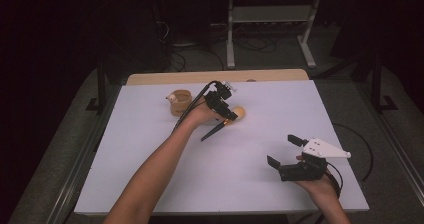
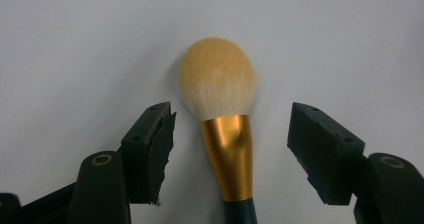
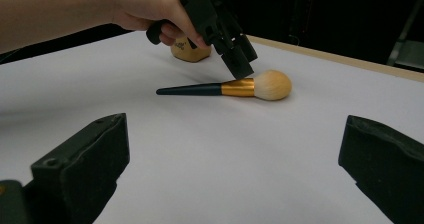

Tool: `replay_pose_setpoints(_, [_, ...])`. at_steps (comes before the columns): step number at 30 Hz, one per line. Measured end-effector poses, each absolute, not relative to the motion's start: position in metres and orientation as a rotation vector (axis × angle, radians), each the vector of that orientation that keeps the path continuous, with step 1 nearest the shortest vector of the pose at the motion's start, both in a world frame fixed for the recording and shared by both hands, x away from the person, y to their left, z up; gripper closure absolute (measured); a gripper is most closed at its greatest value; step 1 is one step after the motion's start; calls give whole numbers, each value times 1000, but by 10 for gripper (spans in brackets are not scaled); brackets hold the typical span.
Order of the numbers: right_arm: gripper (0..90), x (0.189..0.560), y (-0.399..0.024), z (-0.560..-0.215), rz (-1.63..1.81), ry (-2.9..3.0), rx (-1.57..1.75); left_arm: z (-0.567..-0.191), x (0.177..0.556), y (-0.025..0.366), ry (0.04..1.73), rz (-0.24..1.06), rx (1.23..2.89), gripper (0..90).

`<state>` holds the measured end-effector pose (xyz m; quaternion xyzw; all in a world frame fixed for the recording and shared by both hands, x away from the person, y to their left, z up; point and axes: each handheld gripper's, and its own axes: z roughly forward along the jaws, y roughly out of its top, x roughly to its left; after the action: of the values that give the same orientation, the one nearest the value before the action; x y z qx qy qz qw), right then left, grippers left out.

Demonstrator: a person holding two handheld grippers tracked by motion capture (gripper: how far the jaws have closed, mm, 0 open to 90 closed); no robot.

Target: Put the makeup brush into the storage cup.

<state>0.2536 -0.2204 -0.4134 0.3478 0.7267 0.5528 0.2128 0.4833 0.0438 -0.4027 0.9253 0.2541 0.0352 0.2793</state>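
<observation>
The left gripper (image 2: 230, 149) stands over the makeup brush (image 2: 225, 134) with jaws part-open astride its gold ferrule – pads clear of it – while the brush lies flat on the white table (image 1: 150, 174) near a tan cup (image 1: 180, 102), and the right gripper (image 1: 285, 151), well apart, hangs wide open and empty.

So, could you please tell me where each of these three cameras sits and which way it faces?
High view: above the person's side, looking forward and down on the white table; both forearms, left gripper and right gripper show.
Left gripper view: rides the left gripper, looking down between open jaws at the gold-ferruled makeup brush with a dark handle.
Right gripper view: rides the right gripper, low over the table, facing the brush, the left hand and the tan wooden cup.
All three share the brush.
</observation>
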Motion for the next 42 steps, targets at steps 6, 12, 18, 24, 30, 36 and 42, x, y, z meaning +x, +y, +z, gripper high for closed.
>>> replay_pose_setpoints(6, [0, 253, -220, -414, 1535, 2019, 971, -407, 485, 41, 681, 87, 2508, 365])
replay_pose_setpoints(12, [0, 253, -221, -413, 1537, 2018, 972, -411, 486, 39, 695, 79, 2510, 396])
replay_pose_setpoints(18, [0, 253, -221, -413, 1538, 2016, 977, -413, 487, 36, 712, 82, 2528, 429])
replay_pose_setpoints(24, [0, 253, -221, -413, 1539, 2016, 980, -416, 487, 34, 704, 76, 2559, 472])
replay_pose_setpoints(30, [0, 253, -221, -413, 1537, 2016, 981, -417, 488, 32, 705, 64, 2568, 515])
replay_pose_setpoints(36, [0, 254, -222, -413, 1534, 2011, 980, -419, 489, 31, 714, 59, 2583, 550])
replay_pose_setpoints(42, [0, 254, -222, -413, 1533, 2011, 979, -418, 489, 30, 724, 52, 2603, 572])
